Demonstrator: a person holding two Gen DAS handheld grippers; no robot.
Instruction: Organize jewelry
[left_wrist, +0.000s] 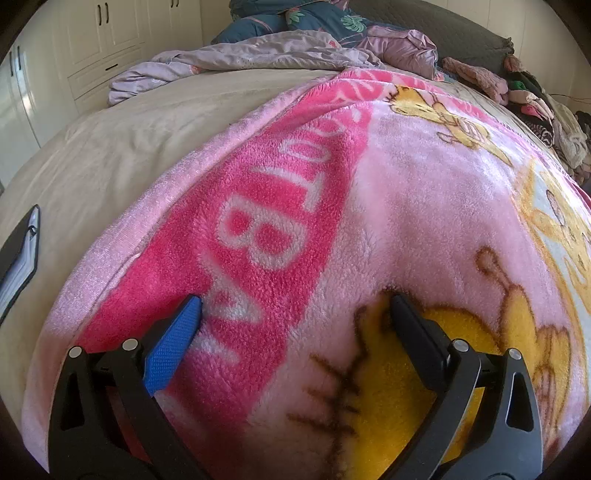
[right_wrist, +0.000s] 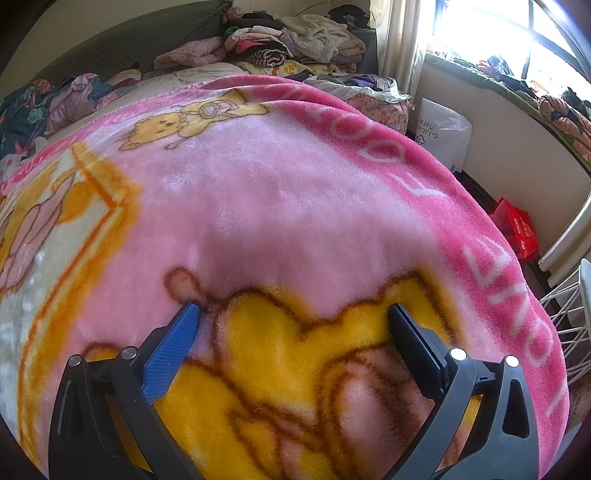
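Note:
No jewelry shows in either view. My left gripper (left_wrist: 295, 301) is open just above a fluffy pink blanket (left_wrist: 406, 206) with cartoon bears, nothing between its blue-padded and black fingers. My right gripper (right_wrist: 293, 310) is open as well, low over a yellow bear patch of the same blanket (right_wrist: 277, 206), and holds nothing. At the far left of the left wrist view a flat black case (left_wrist: 18, 258) with a pale inside lies on the beige bed sheet (left_wrist: 110, 155).
Crumpled bedding (left_wrist: 240, 55) and pillows lie at the head of the bed. A pile of clothes (right_wrist: 295, 40) sits at the far corner. White cupboards (left_wrist: 92, 37) stand left. Right of the bed are a white bag (right_wrist: 443, 133), a red box (right_wrist: 517, 229) and a white wire rack (right_wrist: 569, 306).

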